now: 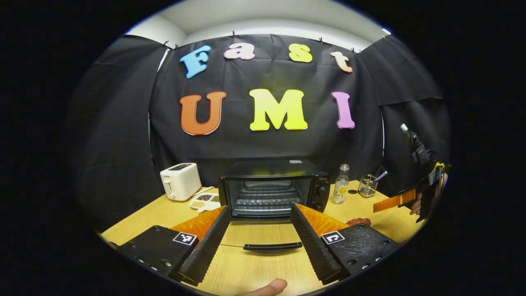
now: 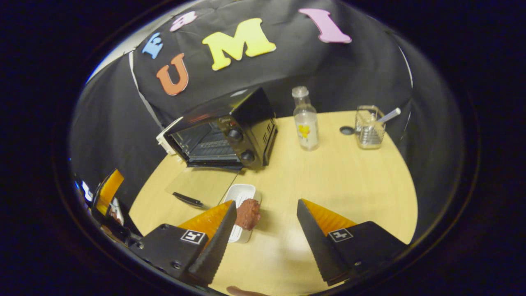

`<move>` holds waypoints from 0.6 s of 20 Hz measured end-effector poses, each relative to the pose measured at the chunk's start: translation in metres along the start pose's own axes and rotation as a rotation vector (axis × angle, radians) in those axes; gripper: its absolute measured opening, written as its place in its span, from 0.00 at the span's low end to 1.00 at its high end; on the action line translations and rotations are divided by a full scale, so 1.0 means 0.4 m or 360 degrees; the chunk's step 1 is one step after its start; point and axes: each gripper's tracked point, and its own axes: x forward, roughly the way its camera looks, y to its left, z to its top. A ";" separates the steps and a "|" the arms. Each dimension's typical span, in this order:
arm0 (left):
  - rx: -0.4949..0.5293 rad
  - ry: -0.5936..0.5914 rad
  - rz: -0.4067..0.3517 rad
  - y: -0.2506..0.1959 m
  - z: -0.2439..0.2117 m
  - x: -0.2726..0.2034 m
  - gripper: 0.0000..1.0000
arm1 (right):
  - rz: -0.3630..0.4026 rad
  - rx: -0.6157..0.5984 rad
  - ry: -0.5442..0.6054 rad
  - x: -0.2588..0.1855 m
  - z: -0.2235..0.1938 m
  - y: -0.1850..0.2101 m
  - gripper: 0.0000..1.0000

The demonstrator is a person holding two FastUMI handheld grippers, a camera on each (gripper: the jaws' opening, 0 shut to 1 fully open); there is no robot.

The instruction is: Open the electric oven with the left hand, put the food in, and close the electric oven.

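Note:
The black electric oven (image 1: 271,189) stands at the back of the wooden table, its glass door (image 1: 263,236) folded flat toward me, handle (image 1: 272,247) nearest. My left gripper (image 1: 259,209) is open, its fingers spread either side of the lowered door and holding nothing. The right gripper view shows the same oven (image 2: 230,131) and door (image 2: 201,185) from the side. A brown piece of food (image 2: 248,213) lies on a small white tray (image 2: 240,193) beside the door. My right gripper (image 2: 266,203) hangs open above the table, its left finger close to the food.
A white toaster (image 1: 181,181) and a divided dish of grains (image 1: 204,201) stand left of the oven. A clear bottle (image 2: 306,121), a black cap (image 2: 347,130) and a wire holder (image 2: 370,127) stand to its right. A wide stretch of table (image 2: 353,181) lies bare.

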 end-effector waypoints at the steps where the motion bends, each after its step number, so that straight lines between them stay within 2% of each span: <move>1: 0.0003 -0.0010 -0.0015 -0.001 0.018 -0.019 0.94 | 0.0043 0.0039 0.0050 0.014 -0.008 0.001 0.89; 4: -0.0008 -0.0068 -0.0023 0.010 0.072 -0.077 0.94 | 0.0130 0.0154 0.0160 0.056 -0.035 0.000 0.78; 6: -0.0010 -0.0103 -0.0019 0.023 0.096 -0.107 0.94 | 0.0275 0.0279 0.0259 0.075 -0.056 0.034 0.66; 7: -0.0011 -0.0106 -0.0007 0.035 0.102 -0.118 0.94 | 0.0321 0.0336 0.0303 0.069 -0.070 0.038 0.42; 8: -0.0008 -0.0110 0.0004 0.046 0.105 -0.131 0.95 | 0.0323 0.0401 0.0291 0.075 -0.068 0.046 0.26; 9: -0.0001 -0.0104 0.0016 0.060 0.106 -0.141 0.95 | 0.0298 0.0379 0.0287 0.060 -0.065 0.045 0.11; 12: 0.0024 -0.0126 0.0020 0.085 0.116 -0.170 0.95 | 0.0225 0.0249 0.0204 0.023 -0.061 0.064 0.08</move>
